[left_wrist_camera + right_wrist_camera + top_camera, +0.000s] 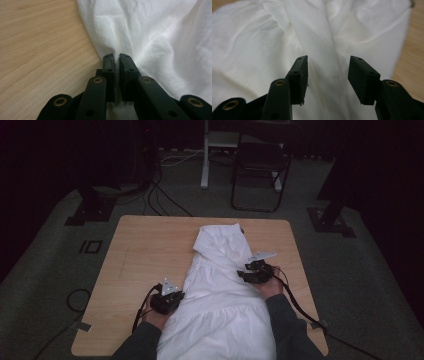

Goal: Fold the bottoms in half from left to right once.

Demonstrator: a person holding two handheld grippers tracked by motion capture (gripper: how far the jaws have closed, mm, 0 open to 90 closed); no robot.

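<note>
Working from big to small here: we've got the wooden table (135, 255) filling the middle of the high view, and the white garment (220, 290) runs down its centre from the upper middle to the bottom edge, where it spreads widest.

Our left gripper (117, 65) is clamped on the garment's left edge, lower left of centre in the high view. The 2 jaws are nearly touching, with a thin bit of fabric between them right where cloth meets bare wood. Our right gripper (328, 75) is released, jaws spread wide and hovering over a long crease near the garment's right edge, nothing pinched yet.

Our take on doing this step well: lower the right gripper so 1 jaw slips under the hem rather than just pressing on top, then close on the edge only. We'd try to match the left gripper's height along the cloth, otherwise the fold probably goes crooked. Keep the left pinch firm meanwhile, since it looks like a shallow bite that could slip.
</note>
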